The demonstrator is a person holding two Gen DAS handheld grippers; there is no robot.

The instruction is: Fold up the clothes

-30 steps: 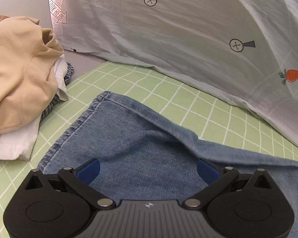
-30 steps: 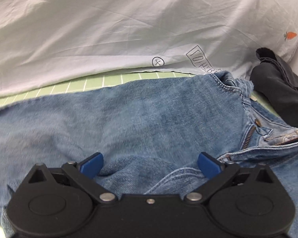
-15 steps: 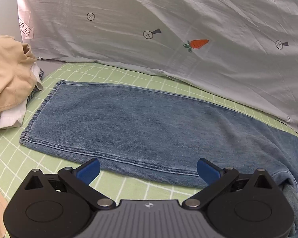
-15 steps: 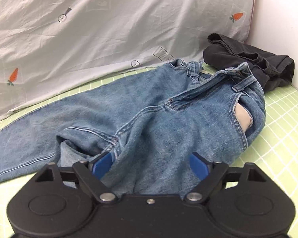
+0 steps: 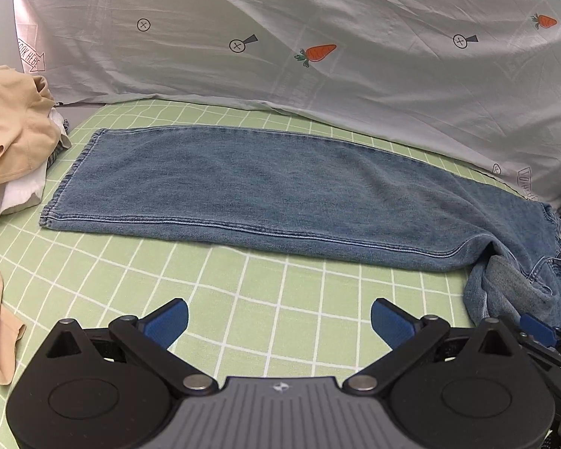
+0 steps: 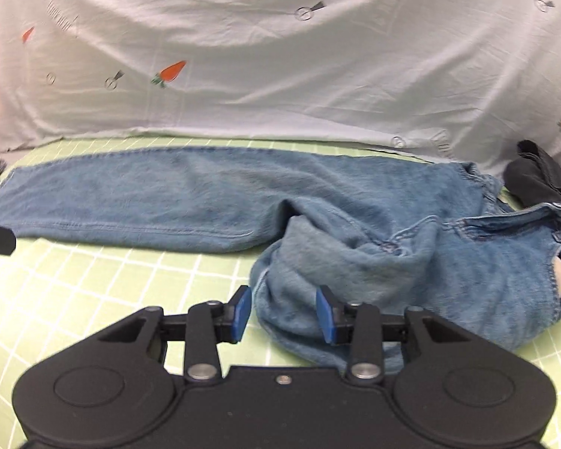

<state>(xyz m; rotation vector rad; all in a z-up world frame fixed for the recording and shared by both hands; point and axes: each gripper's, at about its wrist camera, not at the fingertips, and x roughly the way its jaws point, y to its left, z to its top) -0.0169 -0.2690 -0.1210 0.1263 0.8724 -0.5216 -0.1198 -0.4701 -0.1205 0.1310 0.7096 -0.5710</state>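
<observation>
**Jeans on the checked mat, with one gripper spread and one narrowed at the bunched denim**

Jeans: a blue denim pair lying across the green checked mat, in front of a pale sheet printed with carrots that hangs as a backdrop. One leg is stretched out flat, its hem toward the left side of the mat and its lower seam running straight. The waist end lies to the right, where the other leg is crumpled into a heap, with the waistband behind it and a pocket lining showing at the far right.

Beige garments: a pile at the left edge of the mat, stacked on white cloth, just beside the hem of the flat leg but apart from it. A dark garment lies at the far right, touching or nearly touching the waistband; which of the two cannot be told.

Left gripper: its jaws are spread wide and hold nothing. It sits over bare mat, with the flat leg ahead of it and clear of both blue pads.

Right gripper: its jaws are drawn partway together, with the near edge of the crumpled heap lying between the blue pads. The view is blurred, and whether the pads actually pinch the cloth cannot be told.
</observation>
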